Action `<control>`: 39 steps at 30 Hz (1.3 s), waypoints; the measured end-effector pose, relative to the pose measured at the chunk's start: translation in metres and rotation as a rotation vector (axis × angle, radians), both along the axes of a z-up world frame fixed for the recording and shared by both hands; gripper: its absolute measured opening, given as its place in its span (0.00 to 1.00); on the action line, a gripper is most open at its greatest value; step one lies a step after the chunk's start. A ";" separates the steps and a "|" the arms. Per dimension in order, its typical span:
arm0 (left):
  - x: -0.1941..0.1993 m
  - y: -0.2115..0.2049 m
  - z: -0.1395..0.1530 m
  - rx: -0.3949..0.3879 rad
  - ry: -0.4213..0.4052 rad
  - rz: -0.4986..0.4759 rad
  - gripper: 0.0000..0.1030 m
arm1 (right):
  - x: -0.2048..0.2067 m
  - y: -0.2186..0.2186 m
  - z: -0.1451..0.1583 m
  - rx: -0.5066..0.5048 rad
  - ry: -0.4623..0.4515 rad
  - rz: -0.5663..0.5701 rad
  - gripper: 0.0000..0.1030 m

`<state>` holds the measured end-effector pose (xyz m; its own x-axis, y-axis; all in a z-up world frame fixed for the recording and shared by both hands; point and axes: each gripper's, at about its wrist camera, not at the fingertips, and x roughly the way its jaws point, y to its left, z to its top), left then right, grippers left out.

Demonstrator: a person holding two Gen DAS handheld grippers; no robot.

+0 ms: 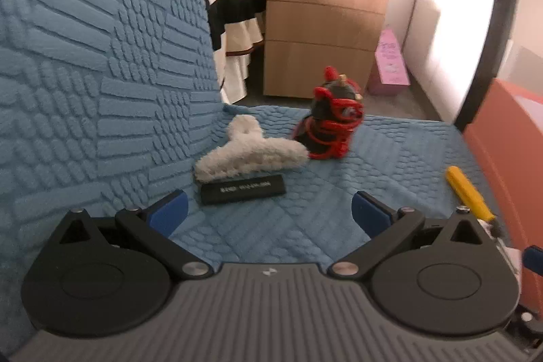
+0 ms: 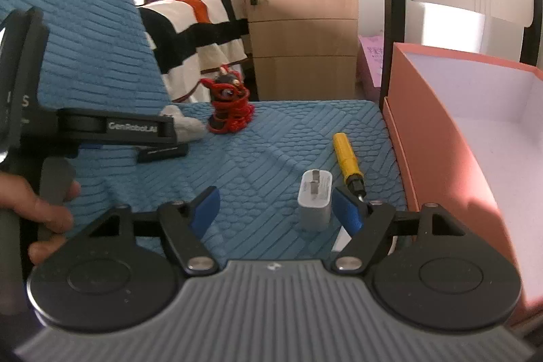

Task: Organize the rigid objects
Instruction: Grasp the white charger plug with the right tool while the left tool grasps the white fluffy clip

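Observation:
On the blue textured sofa seat (image 1: 390, 158) lie a black rectangular bar (image 1: 242, 189), a fluffy white hair claw (image 1: 251, 150), a red-and-black figurine (image 1: 331, 121) and a yellow-handled screwdriver (image 1: 470, 192). My left gripper (image 1: 269, 212) is open and empty, just short of the black bar. In the right wrist view my right gripper (image 2: 276, 209) is open, with a white charger plug (image 2: 315, 199) standing between its fingers, close to the right fingertip (image 2: 349, 211). The screwdriver (image 2: 348, 162) lies just beyond. The left gripper's body (image 2: 112, 128) shows at left.
An open salmon-pink box (image 2: 441, 138) with a white inside stands at the seat's right edge. The sofa back (image 1: 101, 56) rises on the left. Beyond the seat are a wooden drawer cabinet (image 1: 322, 22), a striped bedspread (image 2: 190, 22) and a pink box (image 1: 390, 63) on the floor.

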<state>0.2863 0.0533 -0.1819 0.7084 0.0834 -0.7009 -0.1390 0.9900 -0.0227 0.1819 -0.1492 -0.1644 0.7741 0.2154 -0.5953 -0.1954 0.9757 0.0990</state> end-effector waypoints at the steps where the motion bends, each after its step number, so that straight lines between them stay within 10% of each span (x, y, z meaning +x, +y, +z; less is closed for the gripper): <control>1: 0.005 0.002 -0.002 -0.004 0.000 0.001 1.00 | 0.004 0.000 -0.002 -0.003 0.002 -0.012 0.70; 10: 0.049 0.009 -0.011 0.017 0.004 0.005 0.93 | 0.033 -0.003 -0.012 -0.037 -0.007 -0.046 0.64; 14: 0.068 0.006 -0.014 0.045 -0.003 -0.013 0.90 | 0.044 0.000 -0.020 -0.081 0.014 -0.034 0.43; 28: 0.118 0.049 -0.026 -0.181 0.048 0.112 0.65 | 0.055 -0.002 -0.048 -0.099 0.087 -0.008 0.43; 39: 0.138 0.045 -0.045 -0.094 0.114 0.079 0.49 | 0.062 -0.002 -0.051 -0.071 0.079 0.002 0.45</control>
